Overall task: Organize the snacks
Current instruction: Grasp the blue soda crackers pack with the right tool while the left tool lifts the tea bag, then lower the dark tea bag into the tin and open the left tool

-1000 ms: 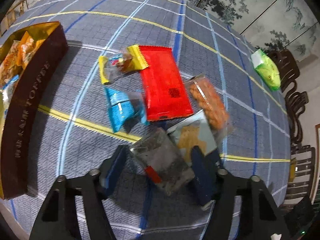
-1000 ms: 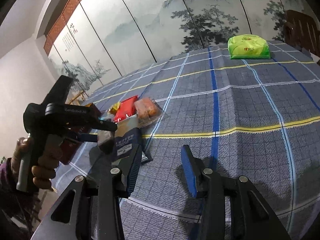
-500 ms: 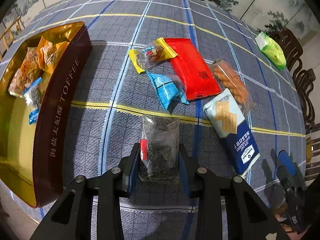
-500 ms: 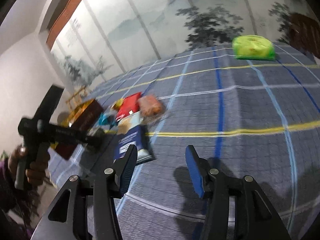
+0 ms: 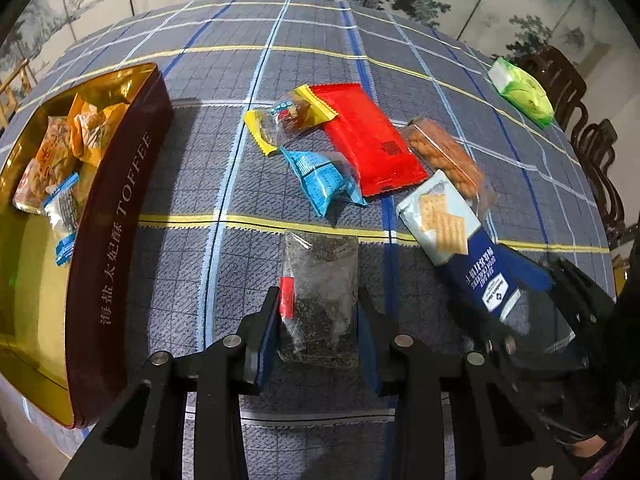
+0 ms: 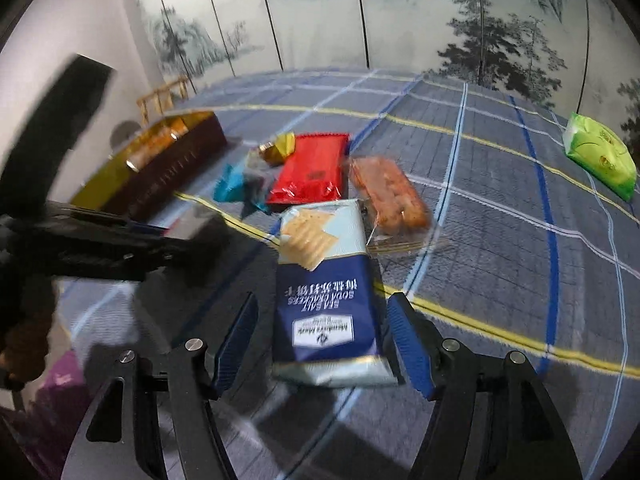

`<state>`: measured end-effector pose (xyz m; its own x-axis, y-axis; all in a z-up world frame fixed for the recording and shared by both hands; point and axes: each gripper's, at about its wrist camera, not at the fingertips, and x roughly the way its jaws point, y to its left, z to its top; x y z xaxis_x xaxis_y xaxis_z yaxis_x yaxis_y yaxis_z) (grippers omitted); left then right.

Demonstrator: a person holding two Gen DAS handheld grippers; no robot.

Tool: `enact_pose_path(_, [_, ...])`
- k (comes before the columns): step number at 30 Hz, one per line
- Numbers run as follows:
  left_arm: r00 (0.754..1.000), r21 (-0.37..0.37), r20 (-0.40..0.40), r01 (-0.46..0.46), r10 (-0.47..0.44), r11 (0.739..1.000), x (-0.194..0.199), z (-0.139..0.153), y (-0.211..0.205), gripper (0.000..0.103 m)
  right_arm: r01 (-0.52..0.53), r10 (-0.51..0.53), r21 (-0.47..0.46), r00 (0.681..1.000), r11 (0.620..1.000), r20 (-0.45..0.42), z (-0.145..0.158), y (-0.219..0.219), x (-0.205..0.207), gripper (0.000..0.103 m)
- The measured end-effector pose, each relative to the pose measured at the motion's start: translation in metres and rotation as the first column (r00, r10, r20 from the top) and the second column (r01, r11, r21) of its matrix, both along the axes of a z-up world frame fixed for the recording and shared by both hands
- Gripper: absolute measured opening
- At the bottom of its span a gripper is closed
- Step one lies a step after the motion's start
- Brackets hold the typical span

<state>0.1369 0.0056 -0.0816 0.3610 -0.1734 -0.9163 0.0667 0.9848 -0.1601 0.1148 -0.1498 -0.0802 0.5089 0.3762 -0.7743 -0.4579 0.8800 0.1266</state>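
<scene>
The left gripper (image 5: 318,332) is pressing its blue pads against both long edges of a clear packet of dark snack (image 5: 320,300), the jaws nearly closed on it. The packet is lying on the checked tablecloth (image 5: 192,184), its far end reaching toward a yellow stripe in the cloth. To its left the toffee tin (image 5: 116,248) is sitting open, already holding several orange and blue-white wrapped snacks. Beyond the packet, a blue wrapper (image 5: 320,180), a yellow-ended candy bag (image 5: 288,118), a red packet (image 5: 368,140) and a clear bag of orange biscuits (image 5: 444,152) are lying close together, some overlapping.

The right gripper (image 6: 324,344) is straddling the near end of the soda cracker pack (image 6: 324,292). Its jaws have just been opening and are standing about half spread; the right pad is lying close against the pack's edge, while the left pad is standing clear of it, so the pack is sitting between the pads without being gripped.

The left wrist view is showing the inside of the tin and the grip on the dark packet, which the right wrist view is hiding behind the blurred black body of the left gripper at its left side. That same view is showing the right gripper only as a dark blurred shape at the lower right, over the cracker pack's near end. The right wrist view is showing the gap beside its left pad and, at its left edge, part of the person's hand. A green bag (image 6: 600,156) is lying well apart at the far right of the cloth, visible in both views.
</scene>
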Motion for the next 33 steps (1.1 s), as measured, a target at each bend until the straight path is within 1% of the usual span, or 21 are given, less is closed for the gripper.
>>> enact_pose_path(1, [1.0,-0.001,0.004,0.005,-0.005,1.0,-0.002,0.0,0.001,0.031,-0.002,0.002,-0.013,1.0,1.0,-0.001,-0.001,0.003,0.001,0.051])
enact_pose_path(2, [1.0,-0.005,0.006,0.01,-0.01,1.0,-0.004,0.001,0.001,0.031,0.006,-0.006,-0.045,1.0,0.999,0.005,-0.003,0.007,0.001,0.05])
enact_pose_path(4, [1.0,-0.025,0.007,0.013,-0.013,1.0,-0.008,0.003,0.004,0.031,0.003,-0.003,-0.053,1.0,0.999,-0.01,-0.005,0.01,0.0,0.05])
enact_pose_path(6, [1.0,-0.049,0.015,0.013,-0.012,0.999,-0.015,0.007,0.01,0.031,-0.004,0.004,-0.041,1.0,0.999,0.0,-0.004,0.011,-0.008,0.05])
enact_pose_path(7, [1.0,-0.057,0.024,0.013,-0.011,0.998,-0.02,0.011,0.013,0.031,-0.007,0.007,-0.025,1.0,1.0,0.006,-0.004,0.011,-0.014,0.05])
enact_pose_path(9, [0.999,-0.072,0.033,0.009,-0.006,0.997,-0.028,0.018,0.02,0.031,-0.031,0.03,0.041,0.999,0.999,0.01,-0.004,0.007,-0.028,0.05])
enact_pose_path(10, [0.999,-0.091,0.034,0.005,-0.002,0.996,-0.034,0.023,0.026,0.031,-0.029,0.028,0.056,0.999,0.998,0.021,-0.004,0.006,-0.034,0.05])
enact_pose_path(12, [0.999,-0.111,0.041,-0.001,0.006,0.994,-0.043,0.031,0.034,0.031,-0.006,0.004,0.07,1.0,0.998,0.02,-0.009,0.003,-0.038,0.05])
enact_pose_path(14, [0.998,-0.123,0.068,-0.005,0.013,0.992,-0.056,0.045,0.047,0.031,0.017,-0.018,0.09,1.0,0.996,0.009,-0.011,0.002,-0.037,0.05])
enact_pose_path(16, [0.995,-0.12,0.099,-0.015,0.027,0.993,-0.068,0.059,0.061,0.031,0.034,-0.035,0.094,0.999,0.995,0.014,-0.008,0.003,-0.037,0.05])
enact_pose_path(18, [0.991,-0.116,0.122,-0.044,0.058,0.992,-0.076,0.073,0.083,0.031,0.045,-0.047,0.096,0.999,0.994,0.016,-0.006,0.005,-0.035,0.05])
enact_pose_path(20, [0.986,-0.096,0.139,-0.074,0.087,0.993,-0.081,0.081,0.102,0.031,0.054,-0.056,0.091,0.998,0.994,0.02,-0.006,0.007,-0.036,0.05])
enact_pose_path(22, [0.979,-0.046,0.166,-0.116,0.122,0.992,-0.082,0.087,0.124,0.031,0.062,-0.064,0.088,0.998,0.994,0.022,-0.005,0.008,-0.036,0.05])
enact_pose_path(24, [0.974,-0.012,0.174,-0.144,0.144,0.989,-0.08,0.088,0.142,0.031,0.065,-0.068,0.086,0.997,0.994,0.026,-0.004,0.009,-0.036,0.05])
enact_pose_path(28, [0.971,0.065,0.195,-0.156,0.141,0.986,-0.066,0.079,0.169,0.031,0.072,-0.074,0.089,0.997,0.993,0.029,-0.004,0.008,-0.037,0.05])
enact_pose_path(33, [0.973,0.114,0.189,-0.159,0.136,0.981,-0.047,0.059,0.19,0.031,0.074,-0.077,0.083,0.996,0.994,0.033,-0.004,0.008,-0.037,0.05])
